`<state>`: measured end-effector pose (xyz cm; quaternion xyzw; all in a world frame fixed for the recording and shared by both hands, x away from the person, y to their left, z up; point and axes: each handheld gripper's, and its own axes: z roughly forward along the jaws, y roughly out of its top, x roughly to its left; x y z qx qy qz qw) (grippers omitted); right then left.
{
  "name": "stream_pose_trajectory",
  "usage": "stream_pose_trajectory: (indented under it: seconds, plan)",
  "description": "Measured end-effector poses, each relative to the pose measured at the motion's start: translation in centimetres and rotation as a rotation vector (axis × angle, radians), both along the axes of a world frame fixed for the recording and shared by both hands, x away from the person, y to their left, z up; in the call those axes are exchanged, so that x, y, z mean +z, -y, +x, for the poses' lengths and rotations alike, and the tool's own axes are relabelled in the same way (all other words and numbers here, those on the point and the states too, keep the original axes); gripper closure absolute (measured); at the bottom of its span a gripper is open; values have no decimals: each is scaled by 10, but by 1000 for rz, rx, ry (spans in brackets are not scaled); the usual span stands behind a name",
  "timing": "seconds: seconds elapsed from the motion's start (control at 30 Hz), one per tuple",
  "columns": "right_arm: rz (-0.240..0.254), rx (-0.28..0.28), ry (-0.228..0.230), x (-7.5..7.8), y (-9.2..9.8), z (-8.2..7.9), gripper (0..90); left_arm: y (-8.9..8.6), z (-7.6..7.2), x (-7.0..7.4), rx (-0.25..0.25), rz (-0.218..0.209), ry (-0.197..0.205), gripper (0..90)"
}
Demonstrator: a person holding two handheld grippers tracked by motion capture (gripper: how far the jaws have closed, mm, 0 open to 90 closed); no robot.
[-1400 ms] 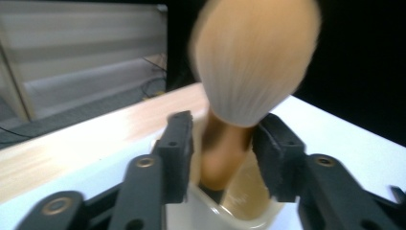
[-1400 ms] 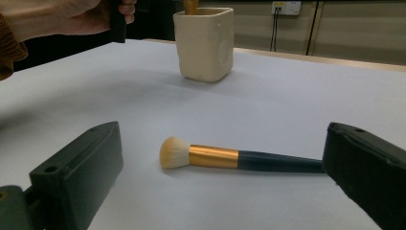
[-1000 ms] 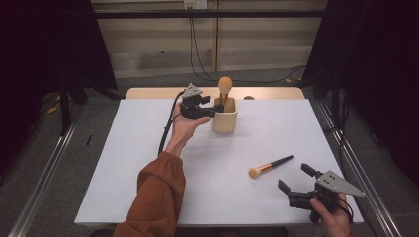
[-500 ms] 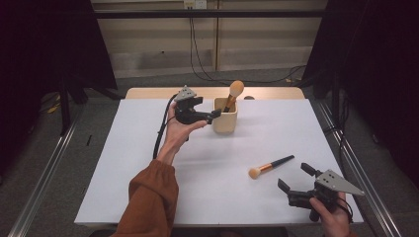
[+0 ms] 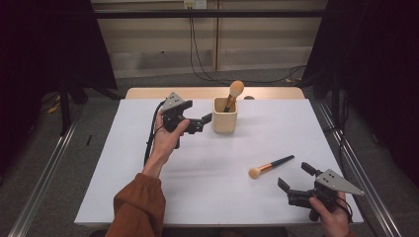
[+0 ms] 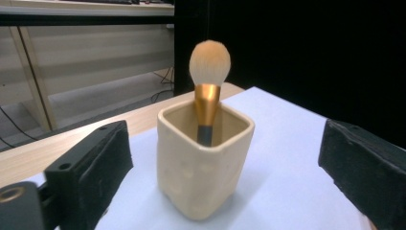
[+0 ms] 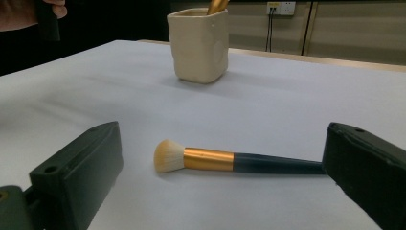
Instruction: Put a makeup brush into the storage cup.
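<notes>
Released a second ago, the round brush [image 5: 234, 94] now leans in the cream cup [image 5: 225, 118]; left gripper [image 5: 203, 121], jaws just opened and empty, has backed away. Right gripper [image 5: 294, 181] gapes near the flat brush [image 5: 271, 165]

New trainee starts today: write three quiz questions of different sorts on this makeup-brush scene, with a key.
1. True or false: the left gripper is shut on the brush in the cup.
2. Where does the second brush lie?
A. in the cup
B. flat on the table, ahead of the right gripper
C. on the floor
3. Fill in: the standing brush has its bristles pointing ____.

Key: 1 false, the gripper is open and the brush stands free in the cup; 2 B; 3 up.
</notes>
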<state>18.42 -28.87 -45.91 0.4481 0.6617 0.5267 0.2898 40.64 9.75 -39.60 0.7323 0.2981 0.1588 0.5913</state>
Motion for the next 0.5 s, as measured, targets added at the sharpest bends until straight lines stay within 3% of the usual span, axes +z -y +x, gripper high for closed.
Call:
stream_pose_trajectory:
  seconds: [0.23,0.5]
  plan:
    - [1,-5,0,0,1,-2,0,-12,-10,-5,-9,-8,-17,47]
    - [0,-13,2,1,2,-4,1,-35,-27,-5,46,-11,-1,37]
